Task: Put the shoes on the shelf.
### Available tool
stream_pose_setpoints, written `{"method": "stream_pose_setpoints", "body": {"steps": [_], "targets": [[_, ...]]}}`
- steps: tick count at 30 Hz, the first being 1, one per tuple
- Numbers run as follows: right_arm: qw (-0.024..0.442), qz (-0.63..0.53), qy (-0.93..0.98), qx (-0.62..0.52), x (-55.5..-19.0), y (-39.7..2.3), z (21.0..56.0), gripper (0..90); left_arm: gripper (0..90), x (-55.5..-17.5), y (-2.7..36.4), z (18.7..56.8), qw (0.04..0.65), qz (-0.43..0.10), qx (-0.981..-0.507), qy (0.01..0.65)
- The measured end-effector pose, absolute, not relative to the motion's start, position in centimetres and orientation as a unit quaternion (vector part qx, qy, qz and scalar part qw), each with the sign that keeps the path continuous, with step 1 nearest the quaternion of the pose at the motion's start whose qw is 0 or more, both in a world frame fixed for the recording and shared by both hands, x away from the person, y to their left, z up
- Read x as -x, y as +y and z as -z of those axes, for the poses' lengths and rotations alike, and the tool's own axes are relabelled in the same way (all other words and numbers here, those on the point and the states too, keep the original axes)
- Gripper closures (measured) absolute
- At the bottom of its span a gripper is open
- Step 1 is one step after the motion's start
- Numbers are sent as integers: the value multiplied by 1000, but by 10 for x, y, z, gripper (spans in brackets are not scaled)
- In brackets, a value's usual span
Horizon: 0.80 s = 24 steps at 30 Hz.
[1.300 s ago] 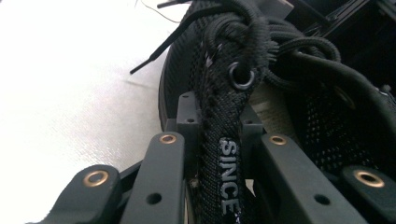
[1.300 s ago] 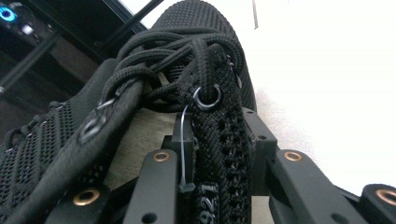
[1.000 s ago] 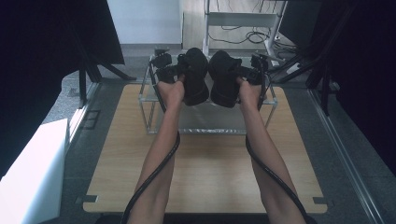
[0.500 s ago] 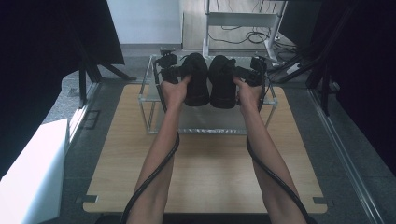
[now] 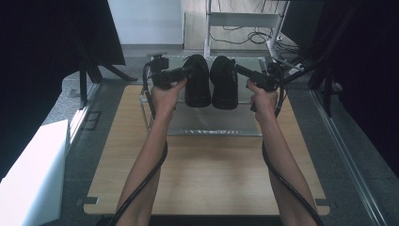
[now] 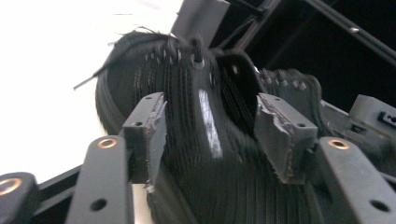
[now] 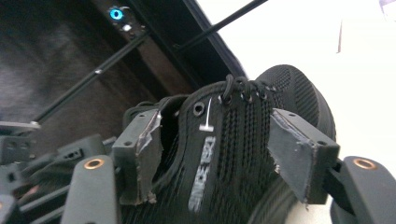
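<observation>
Two black shoes stand side by side, touching or nearly so, on a glass-topped rack (image 5: pixel 214 126) at the far end of the tabletop (image 5: pixel 207 179). The left shoe (image 5: pixel 197 82) and the right shoe (image 5: pixel 224 84) both point away from the person, toes toward the rack's far edge. The left tongs (image 5: pixel 187 72) sit just beside the left shoe, at the rack's left side, and have just been opening and then closing a little. In the left gripper view the left shoe (image 6: pixel 205 140) lies between the jaws; its left pad (image 6: pixel 152 135) and right pad (image 6: pixel 280 135) stand at mid width, and contact with the shoe cannot be told. The right tongs (image 5: pixel 238 70) sit just beside the right shoe, at the rack's right side, and have just been opening. In the right gripper view the right shoe (image 7: pixel 224 154) lies between the jaws, with a clear gap at the right pad (image 7: pixel 294 154). A cable (image 5: pixel 141 188) trails from the left tongs along the forearm.
</observation>
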State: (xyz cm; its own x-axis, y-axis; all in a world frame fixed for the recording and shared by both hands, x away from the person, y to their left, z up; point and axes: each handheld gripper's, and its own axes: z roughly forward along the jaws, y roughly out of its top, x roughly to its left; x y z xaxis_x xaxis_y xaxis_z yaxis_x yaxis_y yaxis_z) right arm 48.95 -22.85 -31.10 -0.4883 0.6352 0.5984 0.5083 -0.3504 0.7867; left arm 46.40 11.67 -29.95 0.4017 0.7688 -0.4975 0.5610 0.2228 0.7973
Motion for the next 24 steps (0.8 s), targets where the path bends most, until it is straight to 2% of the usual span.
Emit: {"method": "stream_pose_setpoints", "body": {"steps": [2,5,9,14,17,19,24], "targets": [[45,-649,576,-495,-483,-232,314,366,460,-456,123,306,579,-84,-609,535],[45,-647,589,-483,-472,-233,319,436,523,-444,132,315,602,-67,-595,528],[54,-637,601,-480,-453,-233,326,590,622,-425,135,326,609,-51,-603,513],[22,-651,583,-486,-432,-239,347,781,776,-405,129,345,604,-52,-623,494],[11,-655,582,-481,-420,-240,358,862,857,-397,127,356,607,-41,-627,486],[-1,-659,585,-474,-412,-238,365,884,890,-394,124,360,608,-36,-633,478],[-13,-662,599,-450,-400,-227,375,895,894,-390,115,364,607,-43,-644,464]]}}
